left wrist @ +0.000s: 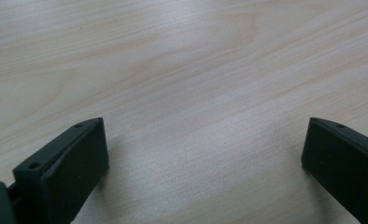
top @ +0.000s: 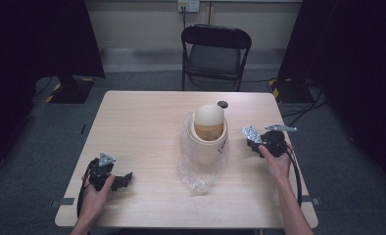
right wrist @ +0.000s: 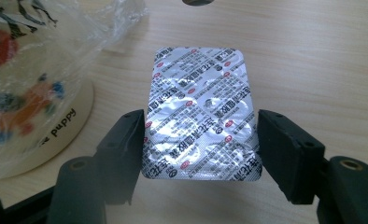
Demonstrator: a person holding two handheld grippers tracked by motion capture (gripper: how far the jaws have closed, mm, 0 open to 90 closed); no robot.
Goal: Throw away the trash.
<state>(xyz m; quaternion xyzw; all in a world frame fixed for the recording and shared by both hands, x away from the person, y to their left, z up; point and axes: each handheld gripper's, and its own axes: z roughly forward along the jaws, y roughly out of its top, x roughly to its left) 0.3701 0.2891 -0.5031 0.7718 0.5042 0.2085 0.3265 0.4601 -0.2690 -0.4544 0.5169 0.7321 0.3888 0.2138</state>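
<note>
A silver foil blister pack with red and black print is pinched by its two long edges between the jaws of my right gripper. In the high view the pack is held just above the table, right of a cream pot, with the right gripper shut on it. The pot has a round tan lid tilted on its rim. It stands on a crumpled clear plastic bag. My left gripper rests near the table's front left, its jaws wide open over bare wood.
A small dark round disc lies on the table behind the pot. The pot's printed side and the plastic sit close to the left of the pack. A black folding chair stands beyond the far edge.
</note>
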